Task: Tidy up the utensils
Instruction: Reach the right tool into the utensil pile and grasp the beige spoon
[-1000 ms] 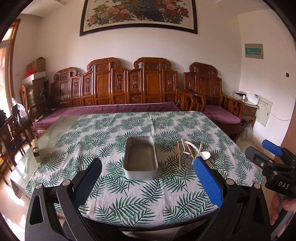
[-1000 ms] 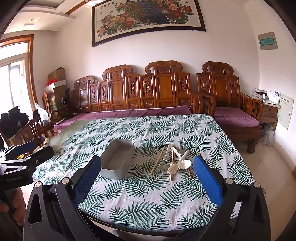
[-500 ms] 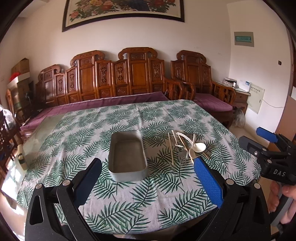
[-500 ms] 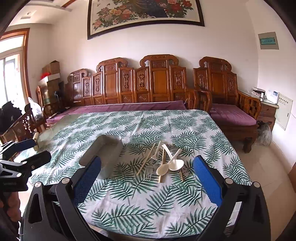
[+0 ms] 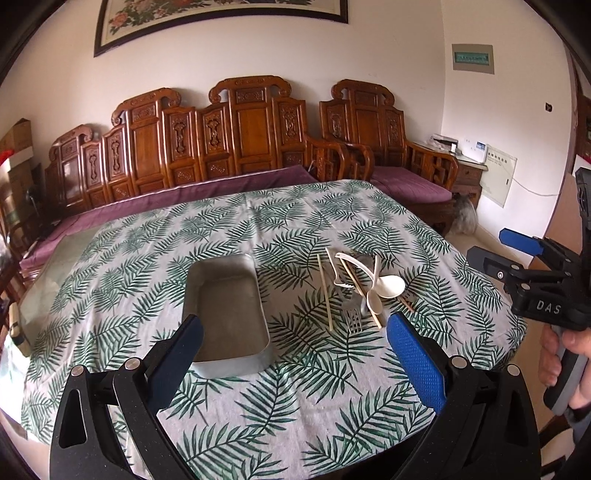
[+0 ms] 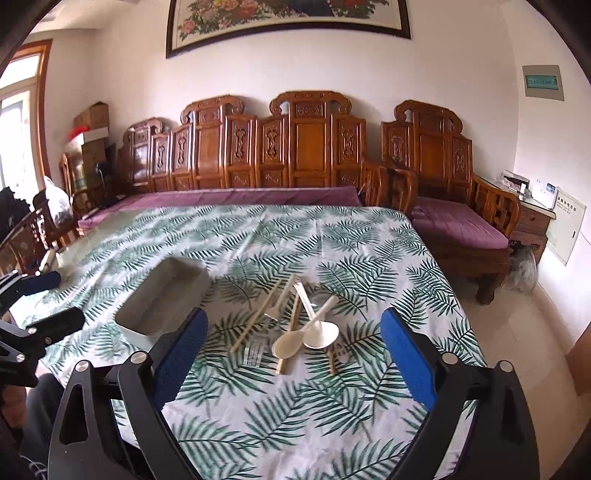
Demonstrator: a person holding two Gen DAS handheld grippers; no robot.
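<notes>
Reaching mid-frame with both grippers (image 5: 295, 343) (image 6: 291, 343) spread and empty, a pinch into the tangled utensils (image 6: 295, 325) could scatter spoons off the table, missing the tin (image 5: 227, 310).

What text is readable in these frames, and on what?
"DAS": white letters on the black body of the right gripper, seen from the left wrist view.
Wall plaque: green strip with characters, too small to read.
White wall panel: label blurred, unreadable.
Painting: no legible text.

Soft daylight enters from the window (image 6: 16, 110) left of the wooden bench (image 6: 295, 147), slightly overexposed there. Shadows stay faint. Both views are sharp centrally (strong fisheye bending, black vignette at the corners).
</notes>
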